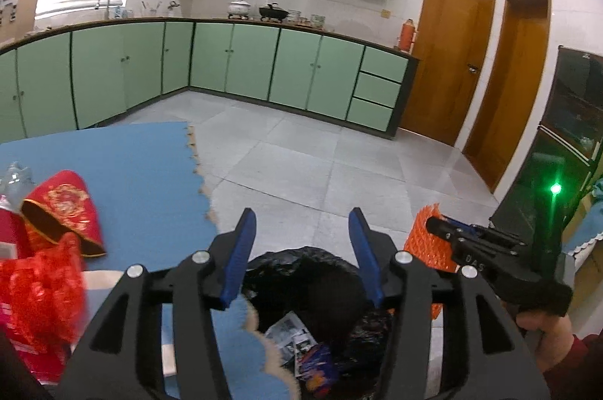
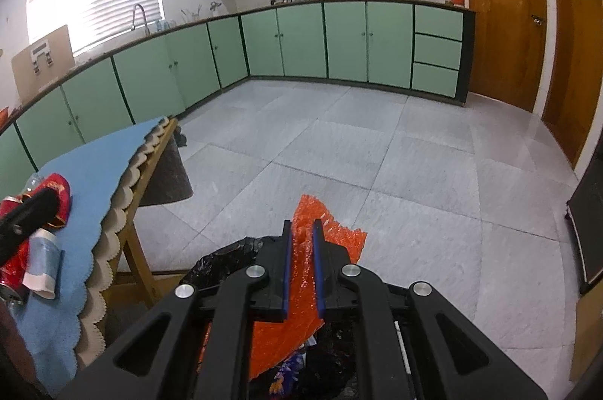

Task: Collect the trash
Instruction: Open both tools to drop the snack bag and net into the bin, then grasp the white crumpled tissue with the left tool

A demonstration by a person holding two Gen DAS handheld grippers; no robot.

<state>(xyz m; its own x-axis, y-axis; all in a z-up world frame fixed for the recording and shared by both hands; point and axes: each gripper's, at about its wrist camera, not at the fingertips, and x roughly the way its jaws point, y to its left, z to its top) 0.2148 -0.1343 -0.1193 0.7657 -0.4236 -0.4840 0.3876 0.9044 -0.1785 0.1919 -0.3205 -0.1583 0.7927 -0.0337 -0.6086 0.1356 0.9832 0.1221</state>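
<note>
Left gripper [image 1: 303,251] held above the black-lined bin [image 1: 320,283], blue fingers [image 1: 241,257] spread apart, nothing between them. Down in the bin [image 2: 226,260]: printed paper scraps [image 1: 292,334] and a blue-and-orange wrapper [image 1: 318,368], lying against the black liner.

Right gripper [image 2: 302,268] clamped onto an orange plastic mesh sheet [image 2: 301,306], blue pads [image 2: 287,268] squeezed close on either side, sheet hanging over the bin mouth with its upper end poking past the fingertips. Same right gripper [image 1: 433,223] seen from the left wrist view at the right edge, orange mesh [image 1: 426,241] pinched at its tip, a hand [image 1: 546,332] in a dark red sleeve around the handle.

More trash left on the blue tablecloth [image 1: 143,181] to the left, just beside the bin: a red embroidered pouch [image 1: 68,208], crumpled red plastic [image 1: 41,290], a clear crushed bottle [image 1: 15,177] near the far edge. From the right wrist view, a pale blue and white tube-like item [image 2: 43,264] also lying on the cloth [image 2: 94,166], near the scalloped edge.

Behind: grey tiled floor [image 2: 377,151], green cabinets [image 1: 245,61], brown doors [image 1: 448,53]
</note>
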